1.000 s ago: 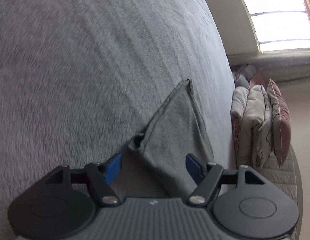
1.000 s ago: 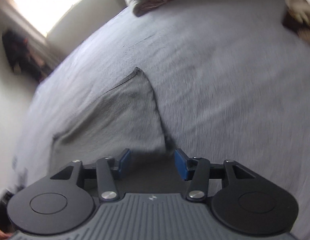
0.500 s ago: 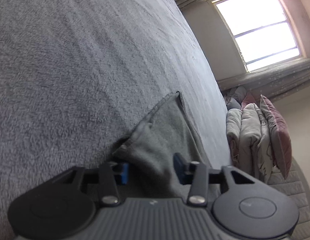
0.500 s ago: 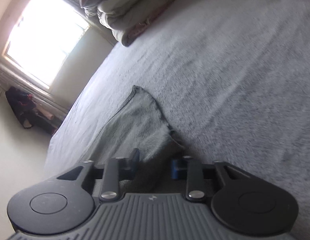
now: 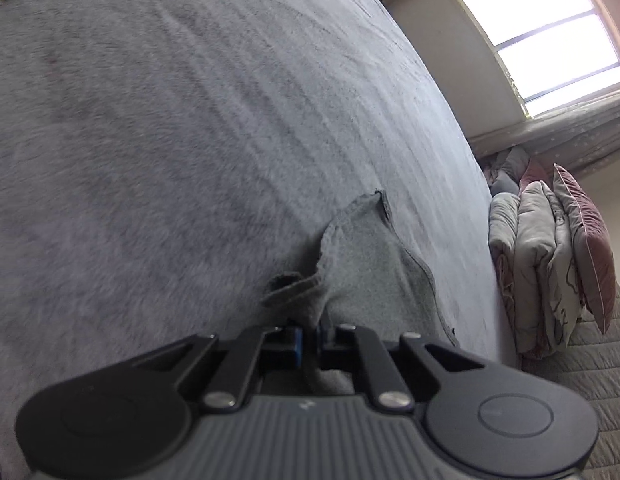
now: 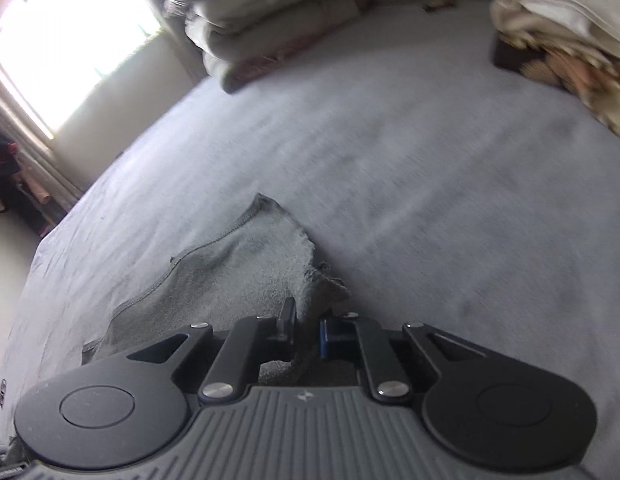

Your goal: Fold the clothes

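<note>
We pinch the near corners of a soft, limp grey garment [image 5: 373, 276] on the bed [image 5: 190, 140], left gripper [image 5: 310, 334] and right gripper [image 6: 308, 330] freshly clamped on its hem

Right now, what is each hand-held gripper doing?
Left hand-held gripper: just closed, pinching the grey cloth.
Right hand-held gripper: just closed, pinching the same grey cloth.

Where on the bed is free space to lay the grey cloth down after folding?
The grey blanket is bare between the grey cloth and the cream pile, also left of the cloth in the left view. It is crowded by the stacked bedding near the window.
</note>
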`<action>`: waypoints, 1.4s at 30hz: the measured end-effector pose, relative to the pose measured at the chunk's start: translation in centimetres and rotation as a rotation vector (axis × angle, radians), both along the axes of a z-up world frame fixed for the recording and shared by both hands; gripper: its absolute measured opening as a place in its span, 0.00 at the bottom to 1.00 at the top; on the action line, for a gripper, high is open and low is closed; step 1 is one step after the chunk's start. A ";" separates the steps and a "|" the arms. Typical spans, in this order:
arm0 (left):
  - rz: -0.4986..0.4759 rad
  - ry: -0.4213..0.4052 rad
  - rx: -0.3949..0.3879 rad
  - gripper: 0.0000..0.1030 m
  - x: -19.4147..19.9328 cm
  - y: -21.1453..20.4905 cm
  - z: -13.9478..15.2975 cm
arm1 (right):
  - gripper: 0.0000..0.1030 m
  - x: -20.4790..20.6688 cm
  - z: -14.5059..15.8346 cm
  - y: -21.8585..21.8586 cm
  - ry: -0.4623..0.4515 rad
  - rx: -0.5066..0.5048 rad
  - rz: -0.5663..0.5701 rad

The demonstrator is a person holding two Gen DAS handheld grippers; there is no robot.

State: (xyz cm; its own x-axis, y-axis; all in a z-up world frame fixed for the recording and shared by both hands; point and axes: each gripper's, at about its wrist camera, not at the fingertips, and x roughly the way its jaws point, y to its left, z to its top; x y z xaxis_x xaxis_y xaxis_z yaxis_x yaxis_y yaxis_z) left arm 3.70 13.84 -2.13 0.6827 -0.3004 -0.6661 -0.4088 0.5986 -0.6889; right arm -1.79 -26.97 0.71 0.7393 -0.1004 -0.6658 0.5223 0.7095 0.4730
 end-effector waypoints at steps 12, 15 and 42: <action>-0.062 0.057 -0.005 0.06 -7.0 1.8 0.6 | 0.10 -9.0 -0.2 1.5 0.082 -0.012 0.037; -0.073 0.065 -0.002 0.06 -7.9 1.9 0.8 | 0.10 -10.0 0.0 1.7 0.082 -0.027 0.050; -0.308 0.137 0.108 0.45 -7.5 3.0 0.5 | 0.38 -12.5 -1.1 -2.1 0.182 -0.009 0.038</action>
State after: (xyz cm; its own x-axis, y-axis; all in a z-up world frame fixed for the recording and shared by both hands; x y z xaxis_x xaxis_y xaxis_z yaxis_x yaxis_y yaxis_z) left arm -3.80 16.89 -1.60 0.4734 -0.4008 -0.7843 -0.2817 0.7748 -0.5660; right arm -14.31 -29.03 -0.39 0.6097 -0.0811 -0.7885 0.5717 0.7340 0.3666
